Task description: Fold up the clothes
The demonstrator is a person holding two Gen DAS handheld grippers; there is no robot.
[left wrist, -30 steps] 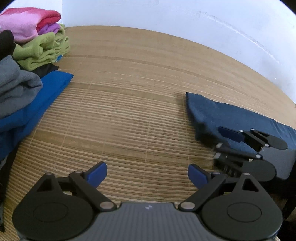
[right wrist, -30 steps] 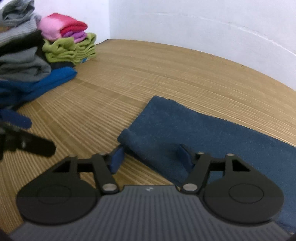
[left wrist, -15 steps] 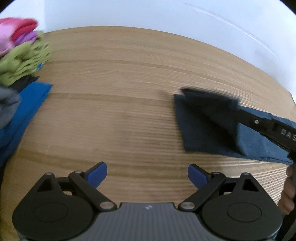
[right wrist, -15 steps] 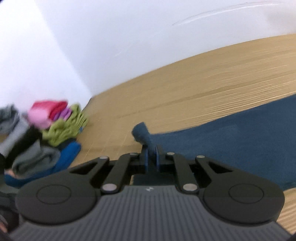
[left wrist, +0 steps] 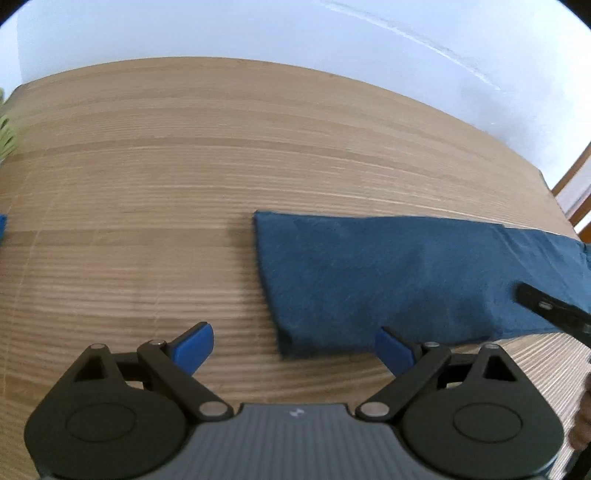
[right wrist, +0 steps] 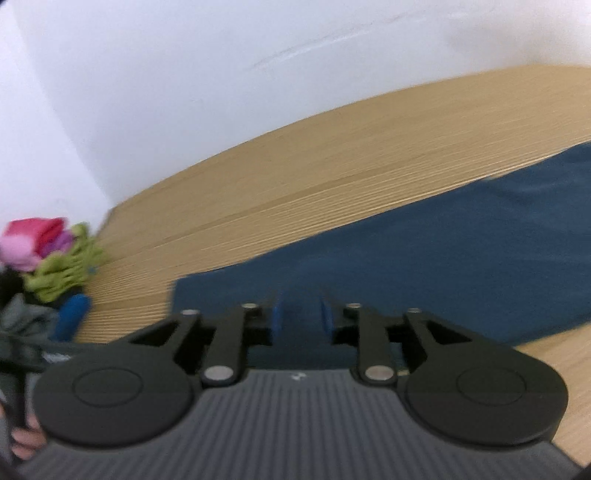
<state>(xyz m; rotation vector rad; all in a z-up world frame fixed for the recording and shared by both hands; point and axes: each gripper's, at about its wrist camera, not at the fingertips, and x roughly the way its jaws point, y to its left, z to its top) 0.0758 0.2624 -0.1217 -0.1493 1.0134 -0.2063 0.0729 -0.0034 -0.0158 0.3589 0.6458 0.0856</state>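
Note:
A dark blue cloth (left wrist: 388,280) lies flat as a long folded strip on the bamboo mat (left wrist: 147,184). My left gripper (left wrist: 295,341) is open just above the cloth's near left corner, with nothing between its blue pads. My right gripper (right wrist: 301,314) hovers over the left end of the same cloth (right wrist: 406,258). Its jaws are opening, a narrow gap shows between the pads, and no fabric is pinched in them. One black finger of the right gripper (left wrist: 546,306) pokes in over the cloth at the right edge of the left wrist view.
A pile of folded clothes sits by the wall corner at the far left: pink (right wrist: 29,240), green (right wrist: 62,273), grey (right wrist: 22,325) and a bright blue piece (right wrist: 72,314). A white wall (left wrist: 258,29) runs behind the mat. A hand (right wrist: 26,443) shows at the bottom left.
The right gripper shut on the cloth's left end, lifted it, then parted its jaws; the cloth now lies flat. The left gripper moved right toward the cloth, and the pile left its view.

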